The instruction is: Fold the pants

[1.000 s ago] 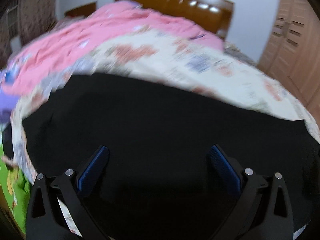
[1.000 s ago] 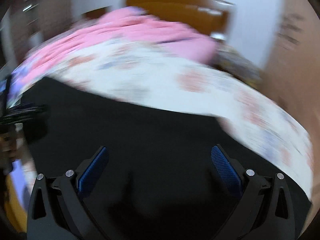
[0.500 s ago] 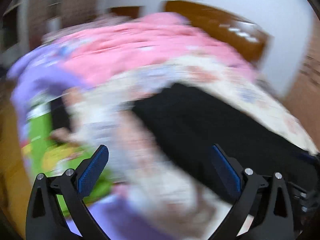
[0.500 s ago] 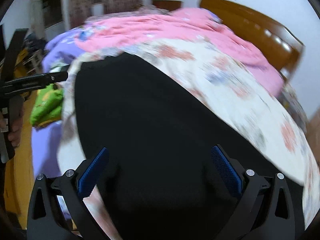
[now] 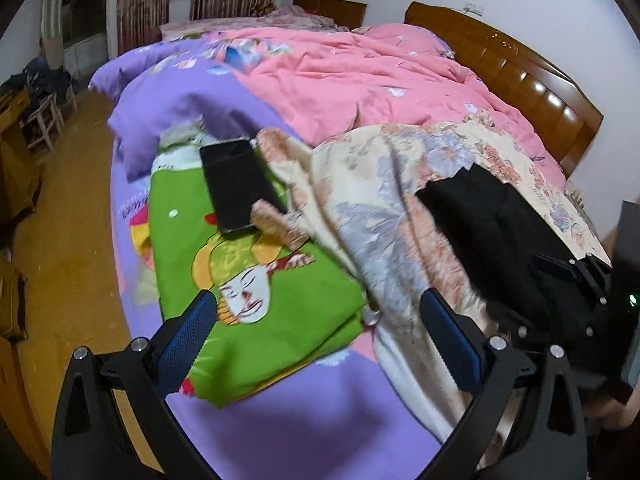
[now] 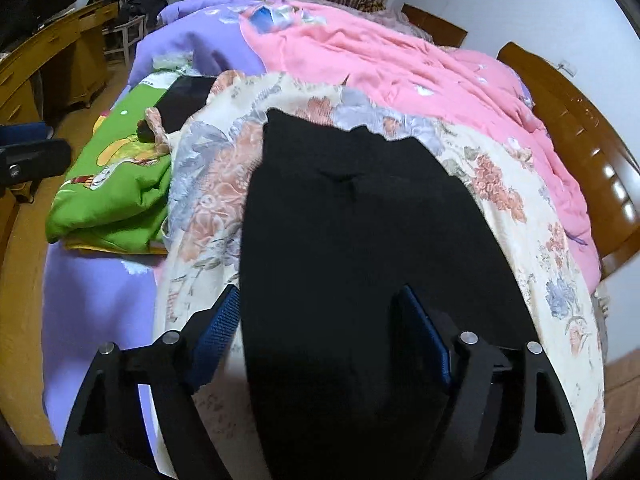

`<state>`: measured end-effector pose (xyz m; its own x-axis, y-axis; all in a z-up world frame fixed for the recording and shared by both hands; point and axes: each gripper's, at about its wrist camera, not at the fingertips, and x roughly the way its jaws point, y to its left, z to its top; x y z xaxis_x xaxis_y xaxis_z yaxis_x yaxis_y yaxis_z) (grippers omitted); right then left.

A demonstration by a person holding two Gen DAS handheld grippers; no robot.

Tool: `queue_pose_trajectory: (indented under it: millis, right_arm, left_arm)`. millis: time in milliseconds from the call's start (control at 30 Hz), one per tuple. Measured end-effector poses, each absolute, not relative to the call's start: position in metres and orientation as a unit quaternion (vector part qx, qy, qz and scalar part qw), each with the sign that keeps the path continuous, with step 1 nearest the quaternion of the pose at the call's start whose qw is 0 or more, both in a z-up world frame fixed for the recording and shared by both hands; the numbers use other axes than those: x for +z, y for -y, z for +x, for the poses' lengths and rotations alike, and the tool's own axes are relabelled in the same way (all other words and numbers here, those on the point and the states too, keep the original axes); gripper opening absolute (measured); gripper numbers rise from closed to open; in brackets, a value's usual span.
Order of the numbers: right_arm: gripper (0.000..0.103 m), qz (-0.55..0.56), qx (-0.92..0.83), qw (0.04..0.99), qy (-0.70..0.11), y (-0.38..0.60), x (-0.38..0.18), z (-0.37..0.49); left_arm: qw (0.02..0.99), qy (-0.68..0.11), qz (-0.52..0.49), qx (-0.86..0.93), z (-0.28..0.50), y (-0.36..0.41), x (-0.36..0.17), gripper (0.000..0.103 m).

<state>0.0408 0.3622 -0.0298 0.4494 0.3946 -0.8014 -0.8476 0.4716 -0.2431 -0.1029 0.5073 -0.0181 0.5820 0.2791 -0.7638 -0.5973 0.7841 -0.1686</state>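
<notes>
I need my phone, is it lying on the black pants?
No, the phone lies on the green blanket, apart from the black pants.

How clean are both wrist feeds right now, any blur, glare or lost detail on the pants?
Left wrist view: mostly sharp, slight smear on the floral sheet; headboard shows bright glare spots; strong fisheye bending. Right wrist view: background sharp, but the pants read as flat black with almost no fold detail, and the near edge by the closing jaws is soft.
</notes>
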Motion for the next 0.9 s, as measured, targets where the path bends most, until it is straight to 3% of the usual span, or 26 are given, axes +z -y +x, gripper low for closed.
queue_pose_trajectory:
  millis: [233,333,400,467,900]
  right_arm:
    - [0.077,-0.345,0.394,0.784,-0.333,-0.376,-0.03,0.035]
    - [0.06,-0.356,0.392,0.782,-0.33,-0.381,-0.036,0.03]
    - [0.035,-0.324,0.398,0.793,-0.329,-0.371,-0.03,0.036]
    - [0.026,-0.259,0.417,0.803,-0.338,-0.354,-0.017,0.046]
    - [0.024,-0.092,0.487,0.79,-0.361,-0.312,-0.003,0.071]
  left_arm:
    - [0.869,-0.375,-0.228,0.229,-0.099,-0.503,-0.021,0.101]
    - [0.873,-0.378,-0.231,0.204,-0.091,-0.493,-0.022,0.101]
    - [0.876,-0.378,-0.231,0.19,-0.088,-0.485,-0.021,0.101]
    - [0.879,-0.374,-0.237,0.175,-0.085,-0.48,-0.019,0.101]
    - [0.877,-0.334,-0.345,0.018,0.003,-0.487,0.004,0.101]
